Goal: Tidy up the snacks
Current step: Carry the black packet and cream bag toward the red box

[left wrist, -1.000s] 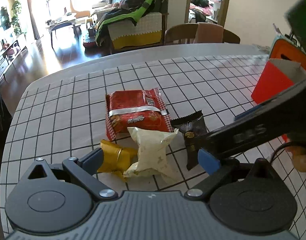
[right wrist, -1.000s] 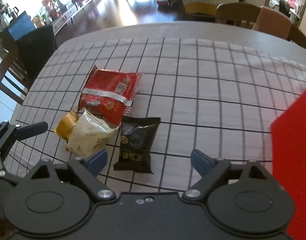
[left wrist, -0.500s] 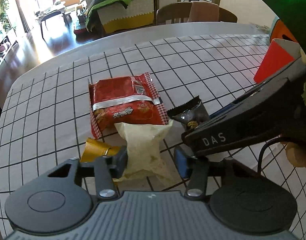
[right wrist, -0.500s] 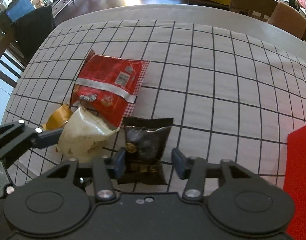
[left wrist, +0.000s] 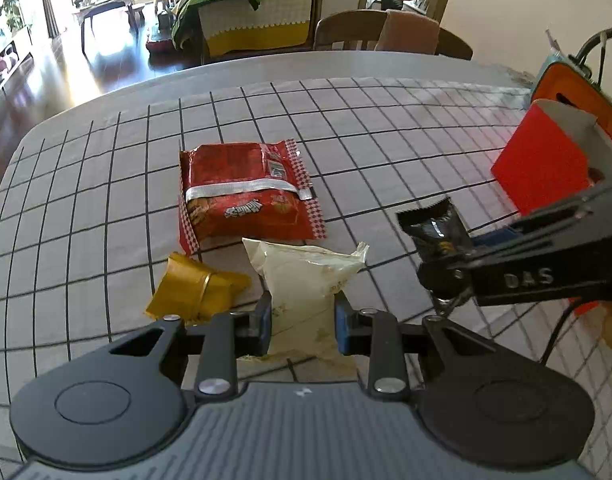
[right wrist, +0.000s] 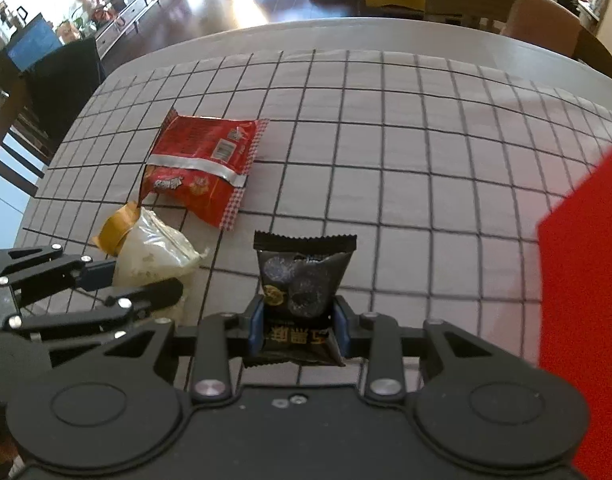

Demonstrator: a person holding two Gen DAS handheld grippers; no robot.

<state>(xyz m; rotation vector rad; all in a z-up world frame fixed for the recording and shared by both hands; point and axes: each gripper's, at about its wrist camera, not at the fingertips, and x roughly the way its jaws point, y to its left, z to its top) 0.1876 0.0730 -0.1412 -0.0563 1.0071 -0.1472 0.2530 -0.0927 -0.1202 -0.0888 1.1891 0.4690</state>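
Both sets of tongs have drawn in since a second ago, when they stood spread wide over the snacks. On my right gripper (right wrist: 299, 330) the blue pads now pinch the black snack packet (right wrist: 302, 280) by its lower half, one pad on each side edge, and in the left wrist view that packet (left wrist: 435, 230) appears raised off the cloth, its serrated top pointing up toward the red box (left wrist: 541, 172). My left gripper (left wrist: 302, 326) is closing on the cream-white snack pouch (left wrist: 306, 276): the pouch sits between the two pads, which touch its sides, and it lies on the checked tablecloth (left wrist: 385, 140). Just left of the pouch, touching it, I see a small gold-wrapped snack (left wrist: 194, 292), crumpled and flat on the cloth. Behind both, a larger red snack bag (left wrist: 246, 196) lies flat with a silver band across its middle; the pouch's upper corner overlaps its near edge. From the right wrist camera the same group shows at the left, the red bag (right wrist: 202, 168) farthest, the gold piece (right wrist: 116, 228) and the pouch (right wrist: 154, 252) nearer, with the left gripper's fingers (right wrist: 102, 272) on the pouch. Off to the right the open red box stands upright on the table, well apart from the pile, with an orange object (left wrist: 573, 92) just behind it. Wooden chairs (left wrist: 389, 34) stand at the far edge of the table.
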